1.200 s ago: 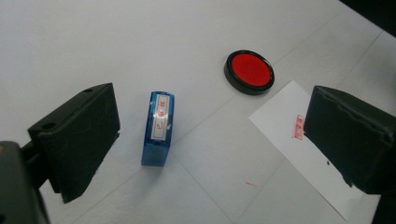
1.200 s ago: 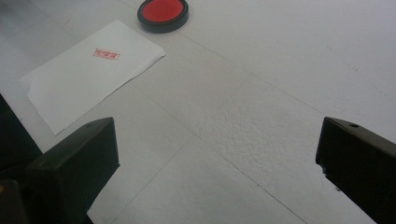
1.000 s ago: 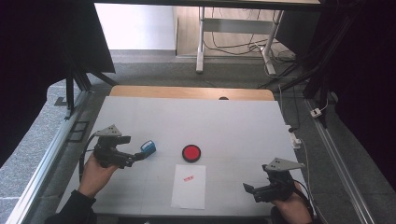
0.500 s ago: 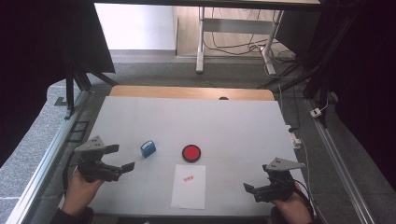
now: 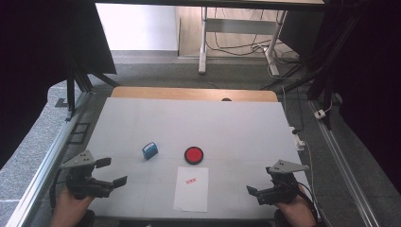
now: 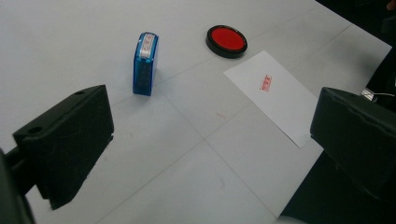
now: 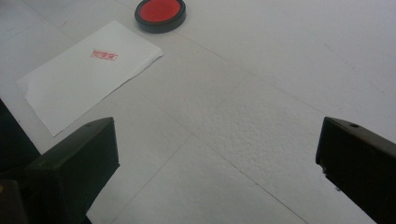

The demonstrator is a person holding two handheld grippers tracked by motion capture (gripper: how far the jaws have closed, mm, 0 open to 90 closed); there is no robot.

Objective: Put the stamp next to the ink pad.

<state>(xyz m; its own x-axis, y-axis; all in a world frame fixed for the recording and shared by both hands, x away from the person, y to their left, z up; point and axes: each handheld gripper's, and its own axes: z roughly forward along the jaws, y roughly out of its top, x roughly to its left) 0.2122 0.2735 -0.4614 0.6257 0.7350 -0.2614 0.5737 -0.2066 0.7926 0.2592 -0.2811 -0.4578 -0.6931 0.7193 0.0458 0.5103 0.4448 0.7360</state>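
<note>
Two grippers, both mine, both empty and low at the near edge of the table (image 5: 142,118). Left gripper (image 5: 111,171) sits at the near left corner, jaws spread wide with nothing between them. Right gripper (image 5: 259,190) sits at the near right corner, jaws likewise wide apart over bare tabletop, as its own view shows.

Blue stamp (image 5: 150,150) rests on the table ahead of my left gripper and to its right, clear of the jaws. In the left gripper view the stamp (image 6: 144,63) lies on its side, its printing face with red lettering turned up and away from me; it touches nothing else.

Red ink pad (image 5: 194,154) sits just right of the stamp, round, black-rimmed, lid off, near the middle of the table. Apart from the stamp, a clear gap between them.

White sheet of paper (image 5: 191,189) lies flat just in front of the ink pad, towards me, between my two grippers. One small red stamped mark (image 5: 191,179) near its far end. In the right gripper view the paper's far corner comes close to the pad (image 7: 160,14) without touching.
</note>
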